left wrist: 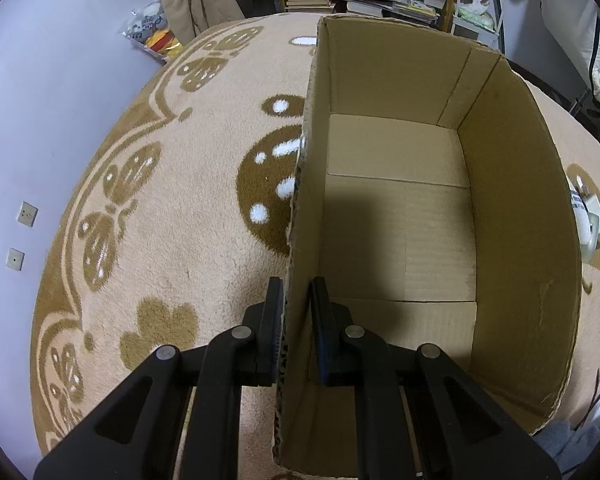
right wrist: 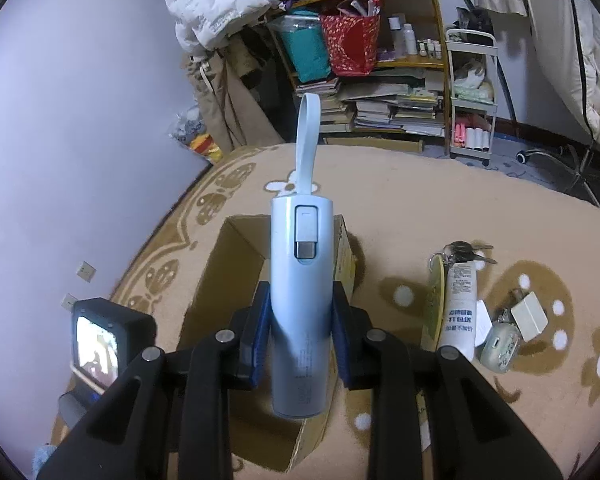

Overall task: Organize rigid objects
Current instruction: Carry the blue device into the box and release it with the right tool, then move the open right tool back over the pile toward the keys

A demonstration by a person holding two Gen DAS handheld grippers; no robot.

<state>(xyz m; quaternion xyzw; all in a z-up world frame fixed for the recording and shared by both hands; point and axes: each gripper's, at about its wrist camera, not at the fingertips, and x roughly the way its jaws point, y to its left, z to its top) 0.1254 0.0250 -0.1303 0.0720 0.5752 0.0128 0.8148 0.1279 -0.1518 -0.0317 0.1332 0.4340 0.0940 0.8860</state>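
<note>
An open cardboard box [left wrist: 512,208] stands on the patterned rug; its inside is bare. My left gripper [left wrist: 297,292] is shut on the box's left wall, one finger outside, one inside. In the right wrist view my right gripper [right wrist: 301,300] is shut on a pale blue power bank [right wrist: 302,280] with a loop strap, held upright above the same box [right wrist: 228,264]. A white tube [right wrist: 460,308], keys [right wrist: 466,252], a white charger [right wrist: 530,316] and a small pale case [right wrist: 500,346] lie on the rug to the right.
The beige and brown rug [left wrist: 180,200] covers the floor. A cluttered bookshelf [right wrist: 380,80] and white cart [right wrist: 472,112] stand at the back. The left gripper's camera body [right wrist: 100,340] shows at lower left. A purple wall [left wrist: 40,120] runs along the left.
</note>
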